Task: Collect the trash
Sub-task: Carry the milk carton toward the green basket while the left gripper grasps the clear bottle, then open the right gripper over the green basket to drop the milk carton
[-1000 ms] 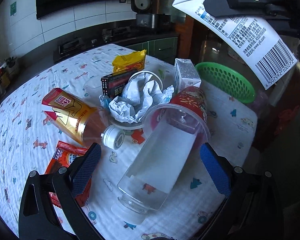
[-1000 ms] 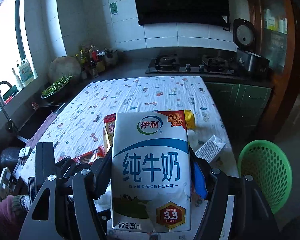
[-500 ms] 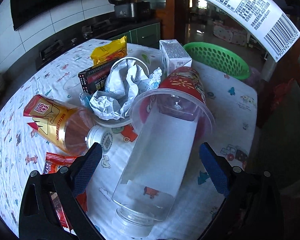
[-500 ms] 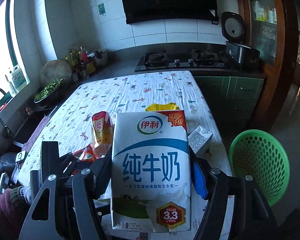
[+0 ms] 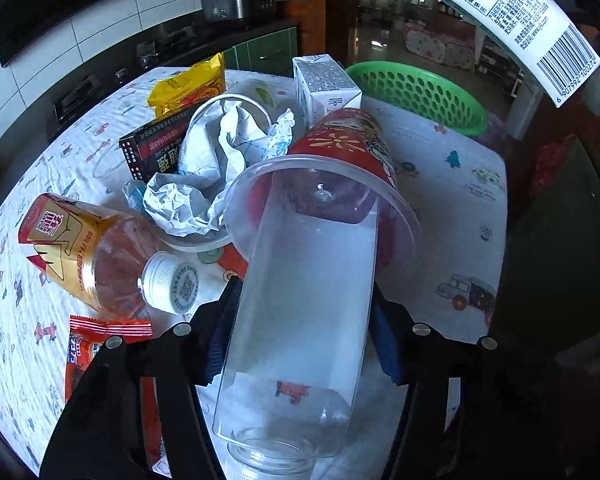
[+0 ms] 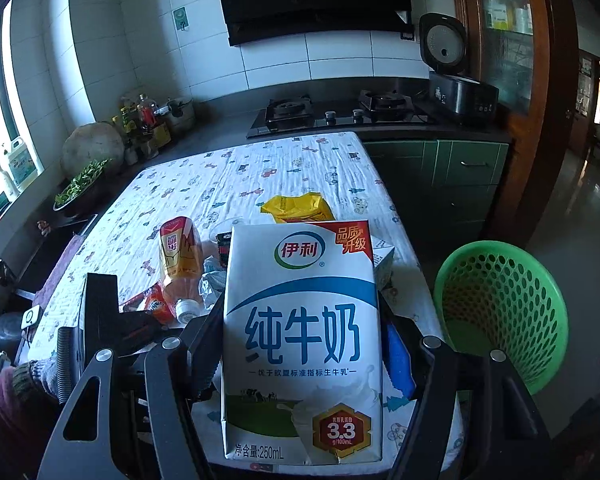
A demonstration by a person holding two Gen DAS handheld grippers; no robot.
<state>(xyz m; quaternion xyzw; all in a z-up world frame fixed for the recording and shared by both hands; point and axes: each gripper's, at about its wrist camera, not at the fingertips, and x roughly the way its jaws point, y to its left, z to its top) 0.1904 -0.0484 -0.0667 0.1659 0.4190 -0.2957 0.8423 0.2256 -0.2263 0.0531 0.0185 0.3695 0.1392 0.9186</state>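
Note:
A clear plastic bottle (image 5: pixel 312 248) lies on the table with its base pushed into the mouth of a red cup (image 5: pixel 340 144) on its side. My left gripper (image 5: pixel 304 320) straddles the bottle and its jaws are closing, the blue pads (image 5: pixel 220 332) touching both sides. My right gripper (image 6: pixel 304 340) is shut on a white and blue milk carton (image 6: pixel 300 320), held in the air over the table's near right edge. The carton (image 5: pixel 520 12) also shows at the top right of the left wrist view. A green basket (image 6: pixel 500 300) stands on the floor to the right.
On the patterned tablecloth (image 5: pixel 440 168) lie a tea bottle with a yellow label (image 5: pixel 84 248), crumpled paper in a clear bowl (image 5: pixel 204 168), a black box (image 5: pixel 152 148), a yellow wrapper (image 5: pixel 188 88), a small carton (image 5: pixel 324 84) and a red wrapper (image 5: pixel 88 356). A person's sleeve (image 6: pixel 4 408) is at the lower left.
The left gripper's jaws have come in from wide apart onto the clear bottle, and it has sunk closer to it. The right gripper with the carton has drifted slightly.

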